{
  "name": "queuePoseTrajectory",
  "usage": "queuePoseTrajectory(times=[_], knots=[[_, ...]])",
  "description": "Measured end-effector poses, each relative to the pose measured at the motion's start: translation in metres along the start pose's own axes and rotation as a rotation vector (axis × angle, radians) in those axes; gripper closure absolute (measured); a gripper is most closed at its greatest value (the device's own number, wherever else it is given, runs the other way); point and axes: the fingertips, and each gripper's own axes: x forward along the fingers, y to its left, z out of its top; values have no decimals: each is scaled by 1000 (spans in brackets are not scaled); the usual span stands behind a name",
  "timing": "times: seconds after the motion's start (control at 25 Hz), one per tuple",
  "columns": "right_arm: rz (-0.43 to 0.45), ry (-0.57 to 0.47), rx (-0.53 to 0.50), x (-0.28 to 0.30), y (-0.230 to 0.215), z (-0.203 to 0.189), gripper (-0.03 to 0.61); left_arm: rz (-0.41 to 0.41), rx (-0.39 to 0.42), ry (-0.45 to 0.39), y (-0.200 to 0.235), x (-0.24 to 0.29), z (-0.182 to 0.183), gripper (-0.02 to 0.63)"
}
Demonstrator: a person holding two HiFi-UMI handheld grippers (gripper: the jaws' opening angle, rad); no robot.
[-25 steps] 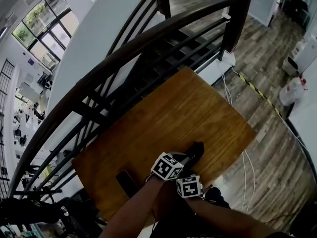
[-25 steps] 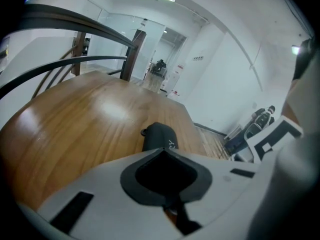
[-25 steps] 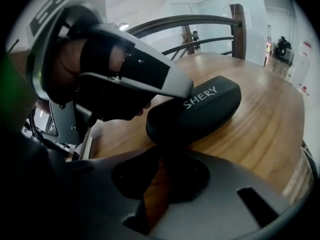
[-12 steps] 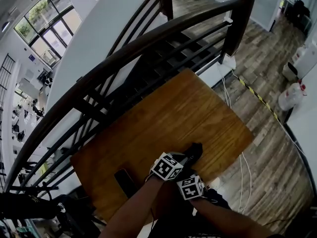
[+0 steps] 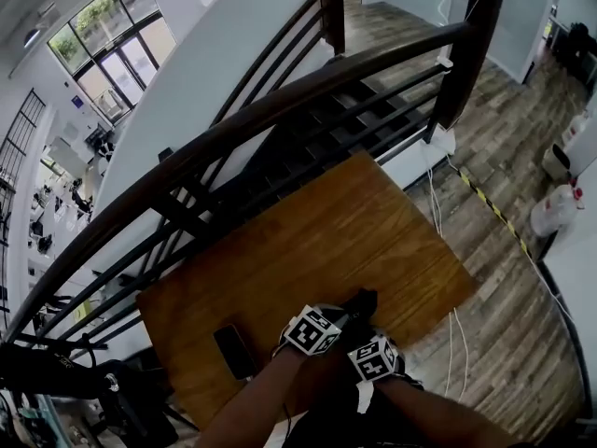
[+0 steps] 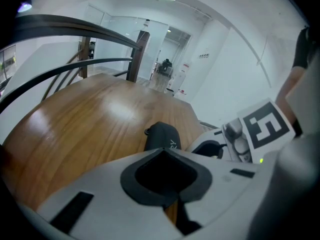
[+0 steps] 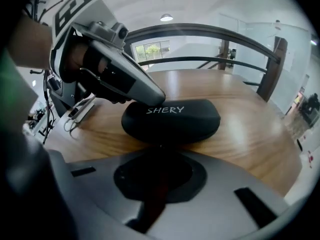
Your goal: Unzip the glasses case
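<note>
phone (image 5: 233,351): lies flat on the bench (image 5: 308,231), near its front edge and well to the left of both claws. It plays no part in the task.

left claw (image 6: 161,154): the jaws are pressed together, with no gap at the tips. In the right gripper view the tip sits on top of the case's left end. I cannot tell whether it pinches anything there or only bears down.

glasses case (image 7: 172,119): black, closed, with its zip not yet run. It lies flat on the bench near the front edge, directly ahead of both claws.

case axis, from left claw: seen end-on, so the long axis runs straight away from this claw. A small loop (image 6: 146,131) shows at the case's left shoulder. It may be the zip pull, but it is too small to be sure.

case axis, from right claw: seen broadside, so the long axis lies across this claw's line. The white lettering on the lid reads upright.

right claw (image 7: 159,151): the jaws are closed together and the tips meet the middle of the case's near long side. I cannot make out whether any zip tab is held between them.

nearer claw: neither, since both are at the case.

judgement: the left claw holds the end. The zip runs along the long axis, so I expect the pull to go sideways across the right claw's view.

risk: the case may slide on the polished bench if the hold on its end is light.
</note>
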Motion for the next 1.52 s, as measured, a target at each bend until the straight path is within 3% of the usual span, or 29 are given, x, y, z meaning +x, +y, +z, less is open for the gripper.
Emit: queuePoseTrajectory(times=[0.32, 0.64, 0.96, 1.12, 1.36, 1.44, 1.52], knots=[[33, 17, -321, -1, -9, 3, 575, 31, -60, -9, 4, -11, -5, 609], [-9, 3, -383, -5, -64, 13, 577, 63, -49, -13, 3, -13, -7, 609], [18, -2, -580, 5, -88, 33, 577, 96, -40, -12, 4, -11, -5, 609], [47, -11, -582, 8, -88, 38, 577, 111, -42, -13, 7, -12, -6, 609], [131, -17, -439, -2, -87, 35, 571, 117, -93, -56, 10, -12, -3, 609], [161, -9, -402, -10, -86, 33, 515, 133, -115, -60, 10, -15, -4, 609], [185, -14, -372, -21, -87, 31, 503, 163, -126, -61, 8, -16, -5, 609]])
